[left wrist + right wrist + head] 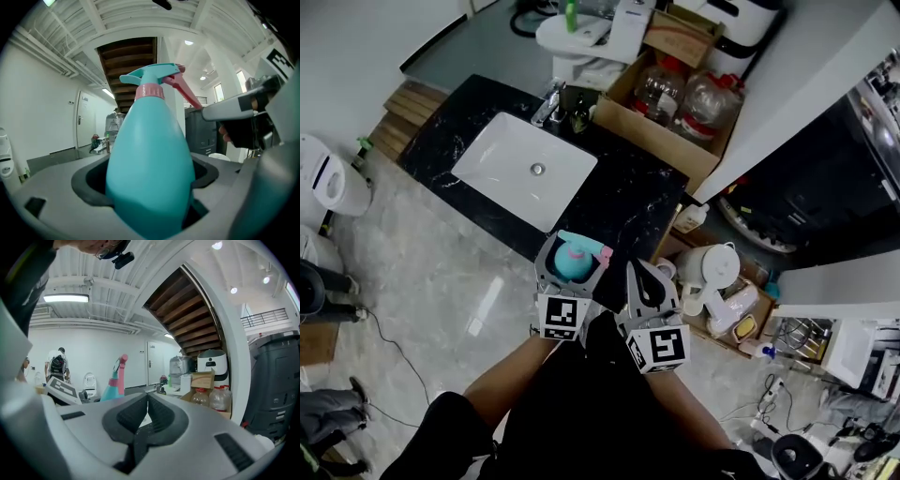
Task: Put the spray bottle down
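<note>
Left gripper [573, 251]: jaws clamped round the teal plastic spray bottle [150, 159], held upright above the floor, short of the counter edge. We judge this keeps its base ready to land.
Black marble counter [637, 202]: bare room right of the basin.
White rectangular basin [511, 159]: we'd avoid its rim.
Right gripper [146, 416]: jaws together, empty, just beside the left.

Head view looks steeply down; all views share the spray bottle [150, 159].

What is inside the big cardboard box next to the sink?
Two clear jugs with red caps stand in the cardboard box. Its front wall covers their lower parts and the box floor.
</note>
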